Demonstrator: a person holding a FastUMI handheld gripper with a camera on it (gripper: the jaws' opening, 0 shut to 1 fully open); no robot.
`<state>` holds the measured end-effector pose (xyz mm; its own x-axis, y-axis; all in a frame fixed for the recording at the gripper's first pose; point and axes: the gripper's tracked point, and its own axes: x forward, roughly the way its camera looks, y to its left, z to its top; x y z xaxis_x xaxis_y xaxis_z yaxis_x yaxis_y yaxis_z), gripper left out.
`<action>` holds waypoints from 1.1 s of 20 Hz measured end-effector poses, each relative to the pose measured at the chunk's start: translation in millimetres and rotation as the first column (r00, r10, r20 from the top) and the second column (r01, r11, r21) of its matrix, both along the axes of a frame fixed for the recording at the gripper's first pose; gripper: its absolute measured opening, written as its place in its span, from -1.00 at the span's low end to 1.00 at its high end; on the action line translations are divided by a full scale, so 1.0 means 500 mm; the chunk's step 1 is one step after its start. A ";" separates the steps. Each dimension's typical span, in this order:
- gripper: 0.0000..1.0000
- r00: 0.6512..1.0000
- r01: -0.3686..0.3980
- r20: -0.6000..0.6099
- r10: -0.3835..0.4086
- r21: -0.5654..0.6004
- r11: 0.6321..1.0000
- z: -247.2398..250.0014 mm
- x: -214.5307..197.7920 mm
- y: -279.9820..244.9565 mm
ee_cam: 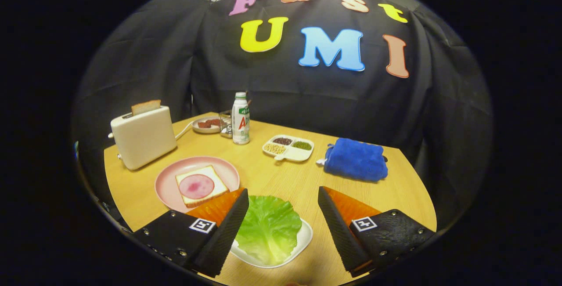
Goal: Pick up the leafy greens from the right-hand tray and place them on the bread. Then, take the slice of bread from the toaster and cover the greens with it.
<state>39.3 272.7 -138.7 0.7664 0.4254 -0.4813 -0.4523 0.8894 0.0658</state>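
Fingers [283, 229] spread wide over the lettuce leaf [268, 229] on its white tray [306, 236] at the desk's near edge. Best to drop straight down and pinch the leaf's raised fold, not the tray rim.

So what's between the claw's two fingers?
In the gripper view, the open claw has the leafy greens between its fingers, lying on a white tray.
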 end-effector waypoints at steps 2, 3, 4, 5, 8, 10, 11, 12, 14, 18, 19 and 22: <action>0.95 0.998 -0.042 -0.050 0.041 -0.028 0.999 -0.038 -0.014 0.019; 0.95 0.996 -0.057 -0.071 0.054 -0.038 0.998 -0.053 -0.019 0.028; 0.95 0.994 -0.070 -0.092 0.065 -0.049 0.996 -0.067 -0.022 0.033; 0.95 0.991 -0.081 -0.116 0.074 -0.058 0.995 -0.083 -0.027 0.038; 0.95 0.976 -0.103 -0.199 0.087 -0.068 0.992 -0.125 -0.040 0.047; 0.94 0.964 -0.117 -0.247 0.093 -0.081 0.990 -0.149 -0.047 0.044; 0.96 0.964 -0.108 -0.250 0.092 -0.053 0.993 -0.145 -0.043 0.048; 0.96 0.956 -0.108 -0.279 0.095 -0.032 0.994 -0.155 -0.047 0.051; 0.96 0.952 -0.093 -0.294 0.089 0.001 0.996 -0.158 -0.047 0.050; 0.54 0.955 -0.109 -0.277 0.105 0.004 0.994 -0.156 -0.052 0.061; 0.22 0.955 -0.115 -0.275 0.110 -0.004 0.993 -0.152 -0.053 0.058; 0.21 0.949 -0.098 -0.303 0.091 -0.009 0.995 -0.155 -0.055 0.062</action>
